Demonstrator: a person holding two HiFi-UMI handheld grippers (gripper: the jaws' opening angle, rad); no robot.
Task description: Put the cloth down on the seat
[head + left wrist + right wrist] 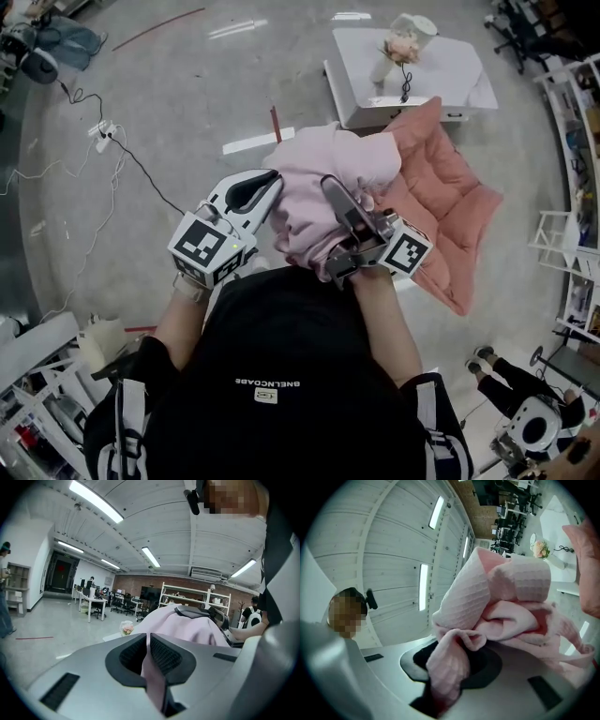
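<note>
One cloth (323,173), one seat cushion (450,192) and two grippers are counted; beyond the cushion one low white table (450,70) is seen, with one vase of flowers (401,45) on it.

Both bare forearms are stretched forward from the person's chest, side by side, with the grippers tipped upward so that much ceiling is taken in by both gripper views. The left gripper (267,185) is held at the cloth's left side and the right gripper (336,192) at its middle, the two marker cubes lying close to the hands.

In the left gripper view the left gripper (147,654) is seen pressed together on a thin flat fold of the cloth (187,626). In the right gripper view the right gripper (445,670) is seen pinching a thicker rolled bunch of the cloth (497,597).

The cloth is pale pink, with a fine waffle weave, and is gathered in a loose crumpled heap with folds hanging over one another. It is held up between the two grippers in front of the person, over the near left edge of the salmon-pink quilted cushion, which lies on the grey floor.
</note>
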